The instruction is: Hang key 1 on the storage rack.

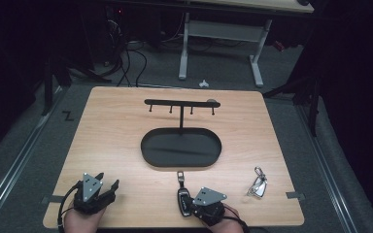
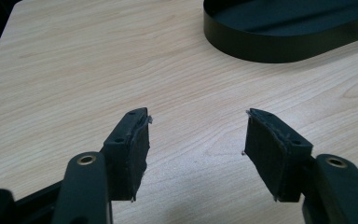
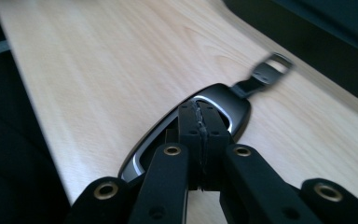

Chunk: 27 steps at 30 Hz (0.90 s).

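Claws, two, hand-held, at the near edge of the wooden counter [image 1: 121, 126]. Left claw [image 1: 108, 183]: jaws spread moderately wide, nothing between them; the left gripper view shows bare wood grain between the two black pads [image 2: 130, 154]. Right claw [image 1: 188, 203]: jaws pressed together, pads meeting in the right gripper view, directly over a black car key fob [image 1: 184, 200] with a silver rim. Whether the pads pinch any part of the fob or merely rest against its top cannot be told. Fob lies flat on the counter near the front edge, just left of the right claw's body, its short strap and metal loop [image 3: 269, 70] pointing away toward the tray.

Key ring with silver carabiner [image 1: 258, 184]: on the counter to the right, well apart from the fob; seen from the high view.

Oval black tray [image 1: 150, 145]: centre of the counter, forming the base of a key stand; its upright post and hooked crossbar [image 1: 179, 103] seen from above, while the left gripper view gives the tray's low wall alone.
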Motion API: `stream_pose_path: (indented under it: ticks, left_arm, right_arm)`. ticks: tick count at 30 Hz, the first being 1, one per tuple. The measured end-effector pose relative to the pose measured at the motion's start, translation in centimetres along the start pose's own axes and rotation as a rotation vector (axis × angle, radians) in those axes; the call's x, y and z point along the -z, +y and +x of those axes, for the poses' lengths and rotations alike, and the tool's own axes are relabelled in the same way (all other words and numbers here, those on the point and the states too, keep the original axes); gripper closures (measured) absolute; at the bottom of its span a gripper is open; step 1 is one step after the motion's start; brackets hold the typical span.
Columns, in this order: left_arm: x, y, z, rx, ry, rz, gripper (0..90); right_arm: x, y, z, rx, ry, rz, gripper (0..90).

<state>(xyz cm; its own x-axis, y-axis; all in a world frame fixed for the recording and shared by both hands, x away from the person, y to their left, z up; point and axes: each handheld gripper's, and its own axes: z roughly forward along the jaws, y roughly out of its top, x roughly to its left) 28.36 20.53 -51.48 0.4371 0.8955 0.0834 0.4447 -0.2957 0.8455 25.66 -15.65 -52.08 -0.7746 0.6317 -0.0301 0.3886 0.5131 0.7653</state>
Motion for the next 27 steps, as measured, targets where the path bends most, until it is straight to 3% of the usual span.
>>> stream_pose_path:
  ticks: [7, 13, 18, 21, 24, 27]
  left_arm:
    - [0.1, 0.1, -0.4, -0.025, -0.014, -0.014, 40.2]
    - [0.1, 0.1, -0.4, -0.023, -0.017, -0.017, 40.2]
    - [0.1, 0.1, -0.4, -0.025, -0.018, -0.019, 40.2]
    - [0.2, 0.1, -0.4, -0.027, -0.019, -0.022, 40.2]
    - [0.1, 0.1, -0.4, -0.026, -0.020, -0.019, 40.2]
    - [0.0, 0.1, -0.4, -0.030, -0.022, -0.012, 40.2]
  right_arm:
    - [0.6, -0.9, -2.5, -0.047, -0.050, 0.015, 90.0]
    - [1.3, -1.6, -4.2, -0.094, -0.091, 0.023, 90.0]
    - [1.4, -1.8, -4.7, -0.112, -0.094, 0.027, 89.9]
    - [1.7, -1.6, -4.7, -0.110, -0.093, 0.001, 88.7]
    - [2.3, -1.4, -4.7, -0.117, -0.095, -0.022, 79.8]
    - [2.4, -1.3, -4.7, -0.135, -0.073, -0.044, 57.9]
